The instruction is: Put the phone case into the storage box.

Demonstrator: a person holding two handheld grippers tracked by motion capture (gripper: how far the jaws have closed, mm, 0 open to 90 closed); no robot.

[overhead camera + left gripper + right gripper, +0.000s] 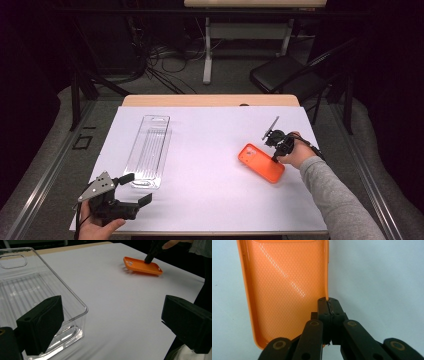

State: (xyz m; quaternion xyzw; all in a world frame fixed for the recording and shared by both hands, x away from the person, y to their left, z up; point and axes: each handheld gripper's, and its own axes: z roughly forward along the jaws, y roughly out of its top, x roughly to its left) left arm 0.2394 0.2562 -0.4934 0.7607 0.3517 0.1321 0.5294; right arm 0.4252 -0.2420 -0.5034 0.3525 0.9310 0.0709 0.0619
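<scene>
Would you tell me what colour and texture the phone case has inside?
Orange, with a fine dotted mesh pattern inside the phone case; best seen in the right gripper view.

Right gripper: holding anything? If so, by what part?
Yes. The right gripper is shut on the orange phone case, pinching its thin side wall along one long edge. The left gripper is open and holds nothing.

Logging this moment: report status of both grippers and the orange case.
Right gripper shut on orange phone case, pinching its side wall. Left gripper open, beside near end of clear tray. White table cover between case and tray bare.
</scene>
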